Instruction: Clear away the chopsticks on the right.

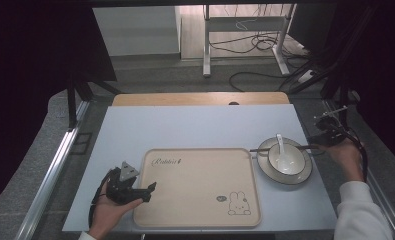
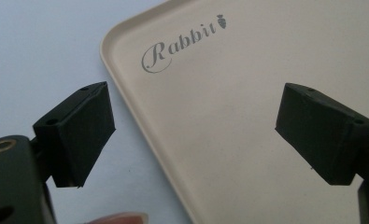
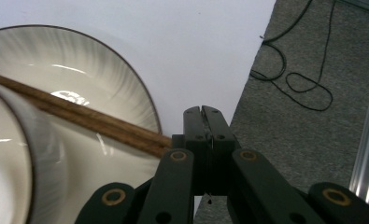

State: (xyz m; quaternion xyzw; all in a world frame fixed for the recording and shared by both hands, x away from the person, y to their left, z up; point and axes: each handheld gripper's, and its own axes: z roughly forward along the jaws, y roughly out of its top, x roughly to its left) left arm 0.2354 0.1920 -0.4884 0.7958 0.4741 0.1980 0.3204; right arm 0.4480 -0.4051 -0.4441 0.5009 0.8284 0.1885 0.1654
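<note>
Right tool point(image 3: 205, 114) pressed together beside plate point(image 1: 265, 167) rim, chopsticks' point(image 3: 93, 122) near ends touching its side; left tool point(image 2: 196, 135) spread over tray point(image 1: 195, 220). Chopsticks lay across plate: light, stiff, slippery; pinch near ends.

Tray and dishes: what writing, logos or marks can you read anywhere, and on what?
"Rabbit", in grey script with a small carrot sign after it: on the beige tray, near one corner.
A rabbit drawing with a small oval mark beside it, at the tray's opposite corner; any lettering in the oval is too small to read.
Plate and bowl: no writing.
</note>
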